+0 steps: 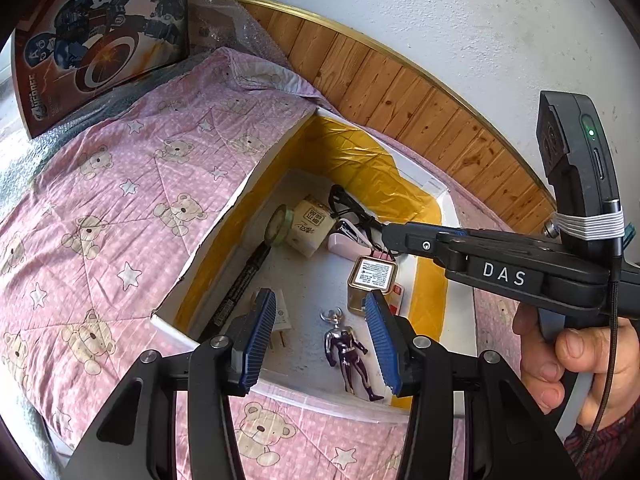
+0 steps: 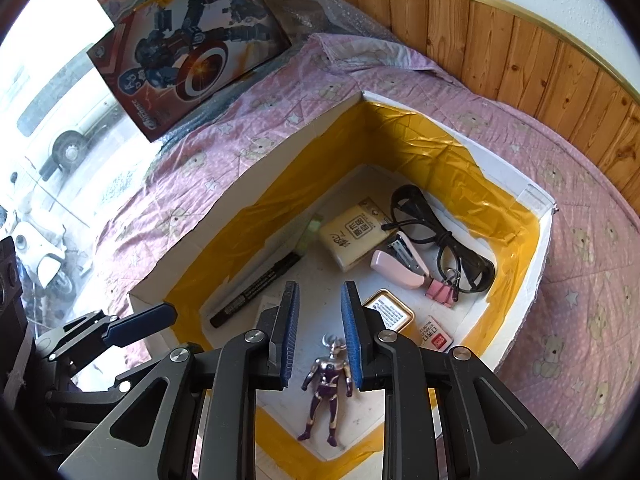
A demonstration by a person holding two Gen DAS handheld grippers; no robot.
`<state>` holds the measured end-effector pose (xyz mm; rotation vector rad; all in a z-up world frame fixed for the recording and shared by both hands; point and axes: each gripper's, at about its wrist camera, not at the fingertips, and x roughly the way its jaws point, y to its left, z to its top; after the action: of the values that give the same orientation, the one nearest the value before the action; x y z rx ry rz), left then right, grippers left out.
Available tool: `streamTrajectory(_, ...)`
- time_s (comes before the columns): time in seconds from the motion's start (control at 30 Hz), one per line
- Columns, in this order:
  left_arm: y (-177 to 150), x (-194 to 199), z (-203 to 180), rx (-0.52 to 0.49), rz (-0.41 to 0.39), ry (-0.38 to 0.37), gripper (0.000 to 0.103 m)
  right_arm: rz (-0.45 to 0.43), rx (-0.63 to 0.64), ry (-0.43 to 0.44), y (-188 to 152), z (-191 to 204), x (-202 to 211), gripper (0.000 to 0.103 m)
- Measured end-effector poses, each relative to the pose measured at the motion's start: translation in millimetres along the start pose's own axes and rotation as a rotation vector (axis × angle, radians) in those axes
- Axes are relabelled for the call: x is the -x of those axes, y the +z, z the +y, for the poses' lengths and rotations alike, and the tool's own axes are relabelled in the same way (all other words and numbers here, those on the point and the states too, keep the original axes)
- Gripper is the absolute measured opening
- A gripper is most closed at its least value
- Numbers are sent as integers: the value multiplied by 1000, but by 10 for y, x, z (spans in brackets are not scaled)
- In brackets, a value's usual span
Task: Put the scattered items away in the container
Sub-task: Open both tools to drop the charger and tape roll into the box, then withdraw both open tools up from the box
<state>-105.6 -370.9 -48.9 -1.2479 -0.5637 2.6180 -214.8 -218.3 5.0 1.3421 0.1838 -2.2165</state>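
A white box lined with yellow tape sits on a bed covered by a pink quilt printed with bears. Inside, a silver and purple toy figure lies flat on its back near the box's near corner. Its long axis runs from the horned head, which points toward the middle of the box, to the feet at the near wall. In the left wrist view the figure leans slightly, feet toward the right.

The right gripper hangs over the figure's head with its blue fingers parted and nothing between them. The left gripper is also spread wide and empty above the box, beside the figure. A hand holds the right gripper's handle.

A black marker lies along the left wall, its long axis running diagonally. Farther in lie a cream packet, a pink stapler, black glasses, a pink binder clip, a gold tin and a small red and white packet. A white plug is partly hidden behind the left finger. A roll of tape stands against the cream packet; in the right wrist view it is hard to make out.

A toy box with a robot picture leans at the head of the bed, cut off at the frame's edge.
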Motion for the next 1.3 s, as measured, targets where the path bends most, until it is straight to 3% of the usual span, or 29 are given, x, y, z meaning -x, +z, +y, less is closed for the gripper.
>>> streamTrajectory(0.53,-56,188,-204,-38,-15,-30,49,-16,36,-17,-215,161,323,33)
streamTrajectory(0.83,-127,340,-317,-91,-22,23,49,-36,75,-68,-443,235,560,39)
streamTrajectory(0.93,-165,382,-358,-106,-23,36,53,-42,92,-95,-533,281,645,42)
streamTrajectory(1.3,-321,561,-495,-149,-28,39,54,-30,103,-155,-928,401,816,43)
